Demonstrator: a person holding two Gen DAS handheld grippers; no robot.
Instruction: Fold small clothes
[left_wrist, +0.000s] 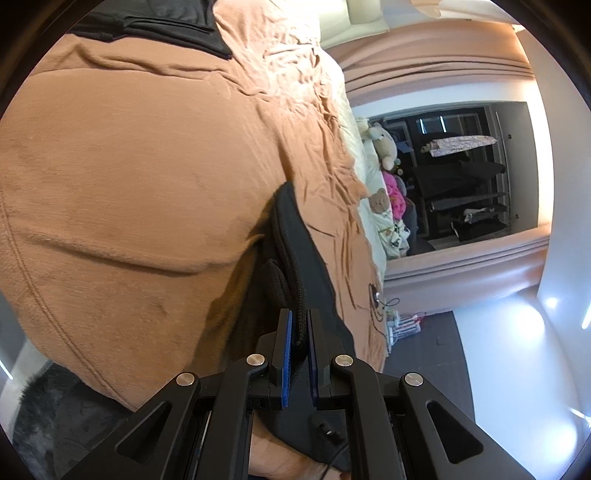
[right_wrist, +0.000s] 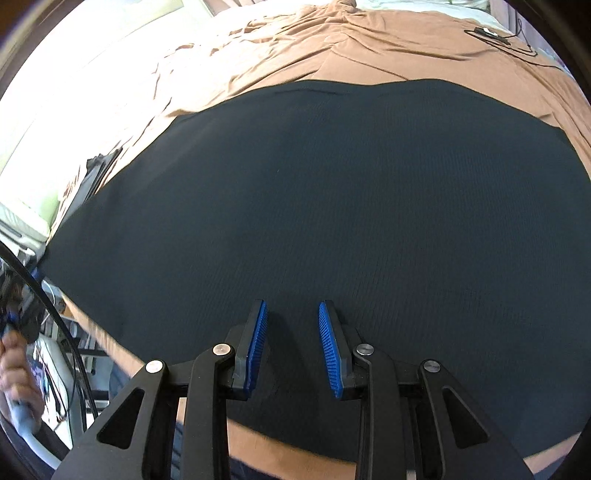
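The left gripper (left_wrist: 301, 332) has its two blue pads almost pressed together, and between them it pinches a thick ribbed edge of the black garment (left_wrist: 291, 236); I think this is a hem or a cuff, because the knit there looks doubled and corded. From the pads the cloth runs away toward twelve o'clock as a narrow standing fold, so it seems that the edge is lifted off the bed in order to carry it over for a fold. The right gripper (right_wrist: 293, 332) has its jaws spread, with nothing between the pads; it hangs over the same black garment (right_wrist: 314, 206), which from this side lies flat and wide on the brown bedspread (right_wrist: 369, 48). Whether the tips touch the cloth I cannot tell. In my judgement the right one stands there to smooth the flat part or keep it in place while the left one brings the edge across. The garment is a fine ribbed knit, matt and dark, with a soft wavy far border toward twelve o'clock. The bedspread under it is a soft, a little fuzzy fabric, smooth near the garment and much creased farther away. At one o'clock in the right view a small device with a thin black cable (right_wrist: 491, 33) lies on the bedspread, well apart from the garment. In the left view some plush toys (left_wrist: 384, 147) sit at two o'clock, beyond the bed.
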